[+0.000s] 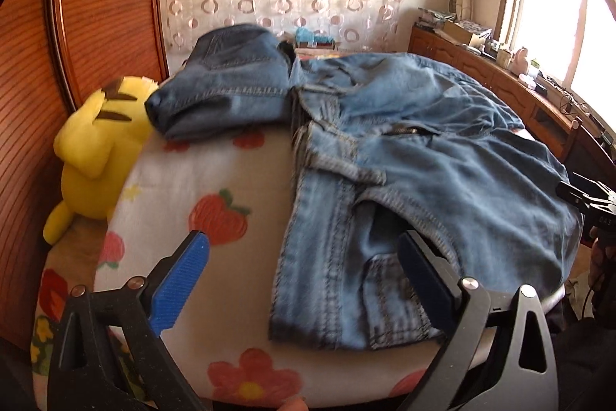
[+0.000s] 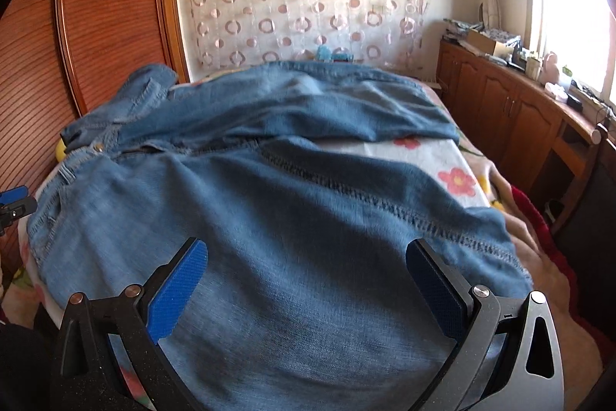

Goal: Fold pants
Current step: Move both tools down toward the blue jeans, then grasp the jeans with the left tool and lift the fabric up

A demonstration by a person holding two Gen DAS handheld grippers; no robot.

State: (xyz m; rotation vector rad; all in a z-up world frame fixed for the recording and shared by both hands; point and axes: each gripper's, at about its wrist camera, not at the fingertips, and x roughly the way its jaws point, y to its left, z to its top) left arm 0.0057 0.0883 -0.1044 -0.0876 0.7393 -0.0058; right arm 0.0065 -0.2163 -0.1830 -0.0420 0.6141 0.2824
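Light blue jeans [image 1: 415,156] lie spread on the flowered bed, waistband toward the left. My left gripper [image 1: 304,276] is open and empty, hovering over the near waistband corner and back pocket. In the right wrist view the jeans [image 2: 269,218] fill the foreground, with the near leg under me and the far leg [image 2: 327,106] stretched behind it. My right gripper [image 2: 308,280] is open and empty just above the near leg's thigh. The right gripper's tip shows in the left wrist view [image 1: 585,199], and the left gripper's tip in the right wrist view [image 2: 15,203].
A second, darker folded pair of jeans [image 1: 227,87] lies near the headboard. A yellow plush toy [image 1: 96,145] sits against the wooden headboard [image 1: 77,26]. A wooden cabinet [image 2: 519,110] with clutter runs under the window on the right. The flowered blanket [image 1: 215,187] covers the bed.
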